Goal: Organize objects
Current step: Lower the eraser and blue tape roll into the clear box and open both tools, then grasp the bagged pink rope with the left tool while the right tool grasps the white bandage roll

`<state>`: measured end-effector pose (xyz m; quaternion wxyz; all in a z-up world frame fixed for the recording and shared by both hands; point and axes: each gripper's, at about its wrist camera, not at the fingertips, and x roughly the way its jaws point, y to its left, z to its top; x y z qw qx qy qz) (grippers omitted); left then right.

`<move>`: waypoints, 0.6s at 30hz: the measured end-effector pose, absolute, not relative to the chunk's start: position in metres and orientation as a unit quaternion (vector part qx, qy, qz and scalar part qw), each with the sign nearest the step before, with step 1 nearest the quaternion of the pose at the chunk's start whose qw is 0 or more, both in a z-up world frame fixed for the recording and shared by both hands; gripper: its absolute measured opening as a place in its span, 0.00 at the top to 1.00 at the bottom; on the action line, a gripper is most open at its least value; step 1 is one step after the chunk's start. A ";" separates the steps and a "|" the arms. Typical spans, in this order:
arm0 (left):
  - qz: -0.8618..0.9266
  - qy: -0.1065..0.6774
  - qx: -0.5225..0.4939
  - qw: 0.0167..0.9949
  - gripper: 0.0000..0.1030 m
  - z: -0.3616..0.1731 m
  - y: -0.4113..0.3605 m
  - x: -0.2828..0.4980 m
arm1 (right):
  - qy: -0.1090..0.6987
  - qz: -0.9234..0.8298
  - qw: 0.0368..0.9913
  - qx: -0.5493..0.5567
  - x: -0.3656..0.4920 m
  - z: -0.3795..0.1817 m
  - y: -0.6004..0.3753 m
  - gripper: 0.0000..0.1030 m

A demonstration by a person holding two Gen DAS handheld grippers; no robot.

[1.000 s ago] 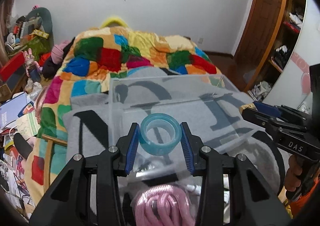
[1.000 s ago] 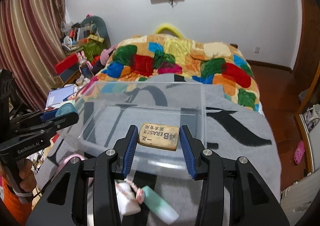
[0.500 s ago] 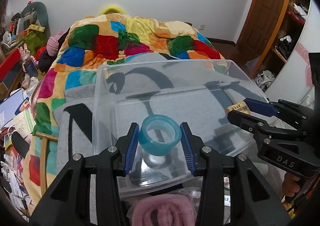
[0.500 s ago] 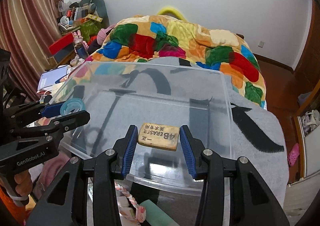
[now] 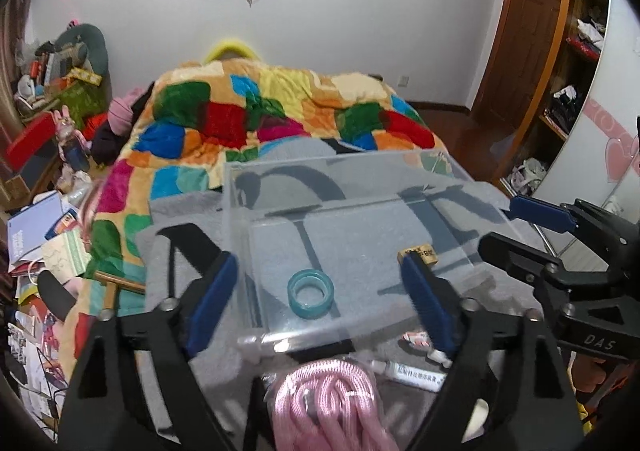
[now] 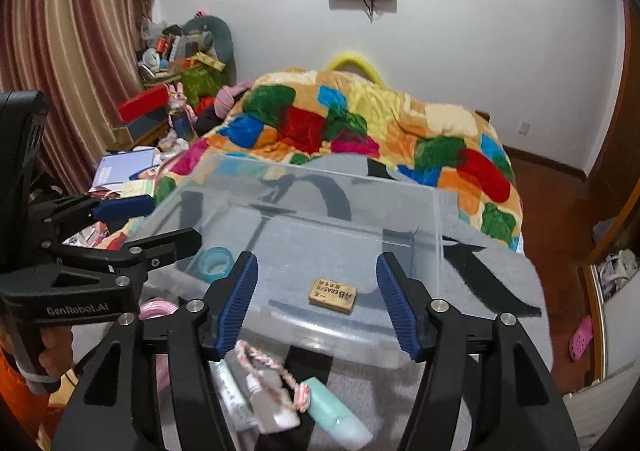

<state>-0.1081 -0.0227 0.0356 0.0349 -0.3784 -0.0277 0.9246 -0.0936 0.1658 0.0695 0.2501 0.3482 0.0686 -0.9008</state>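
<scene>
A clear plastic bin (image 5: 240, 211) (image 6: 432, 211) stands on the grey blanket on the bed. A teal tape roll (image 5: 311, 293) (image 6: 216, 260) and a tan 4B eraser (image 6: 333, 295) (image 5: 420, 253) lie on its floor. My left gripper (image 5: 320, 291) is open and empty over the bin's near edge, above the tape roll. My right gripper (image 6: 316, 301) is open and empty, above the eraser. Each gripper shows in the other's view, the right one (image 5: 532, 223) and the left one (image 6: 152, 227).
A pink cord bundle (image 5: 332, 403) and a white tube (image 5: 412, 371) lie in front of the bin. A mint-green bottle (image 6: 336, 419), a small white bottle with a braided cord (image 6: 272, 403) lie there too. A patchwork quilt (image 5: 280, 119) covers the bed behind. Clutter lies on the floor at left.
Both grippers opened and let go: the tape roll and the eraser dropped onto the bin's floor. Both grippers have pulled back a little toward the near edge.
</scene>
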 end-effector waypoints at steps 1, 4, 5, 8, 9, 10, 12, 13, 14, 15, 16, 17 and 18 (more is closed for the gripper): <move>0.928 -0.026 -0.371 0.030 0.09 0.038 -0.024 -0.101 | 0.067 -0.902 0.252 0.344 -0.088 0.071 0.167 0.41; 0.931 -0.023 -0.363 0.025 0.05 0.040 -0.025 -0.086 | 0.059 -0.905 0.258 0.334 -0.072 0.074 0.175 0.39; 0.931 -0.024 -0.364 0.024 0.04 0.039 -0.026 -0.081 | 0.057 -0.904 0.260 0.334 -0.067 0.074 0.177 0.39; 0.926 -0.028 -0.376 0.029 0.03 0.029 -0.027 -0.069 | 0.050 -0.901 0.269 0.337 -0.052 0.068 0.182 0.39; 0.923 -0.028 -0.381 0.030 0.03 0.025 -0.027 -0.066 | 0.049 -0.899 0.272 0.339 -0.047 0.065 0.182 0.39; 0.921 -0.028 -0.387 0.031 0.03 0.020 -0.027 -0.063 | 0.049 -0.897 0.275 0.343 -0.040 0.060 0.183 0.39; 0.917 -0.026 -0.397 0.032 0.03 0.011 -0.027 -0.058 | 0.051 -0.894 0.279 0.348 -0.031 0.053 0.182 0.39; 0.916 -0.025 -0.400 0.031 0.03 0.008 -0.026 -0.056 | 0.051 -0.891 0.281 0.352 -0.026 0.048 0.182 0.39; 0.914 -0.025 -0.403 0.032 0.03 0.004 -0.026 -0.053 | 0.051 -0.890 0.284 0.354 -0.024 0.044 0.182 0.39; 0.913 -0.025 -0.405 0.033 0.03 0.001 -0.025 -0.049 | 0.051 -0.887 0.287 0.357 -0.020 0.040 0.181 0.39; 0.912 -0.026 -0.407 0.033 0.03 -0.003 -0.024 -0.046 | 0.050 -0.886 0.290 0.359 -0.015 0.035 0.181 0.39; 0.912 -0.025 -0.408 0.033 0.03 -0.005 -0.024 -0.042 | 0.049 -0.885 0.291 0.360 -0.012 0.031 0.181 0.39; 0.911 -0.026 -0.409 0.033 0.03 -0.008 -0.023 -0.038 | 0.048 -0.884 0.291 0.362 -0.008 0.027 0.181 0.39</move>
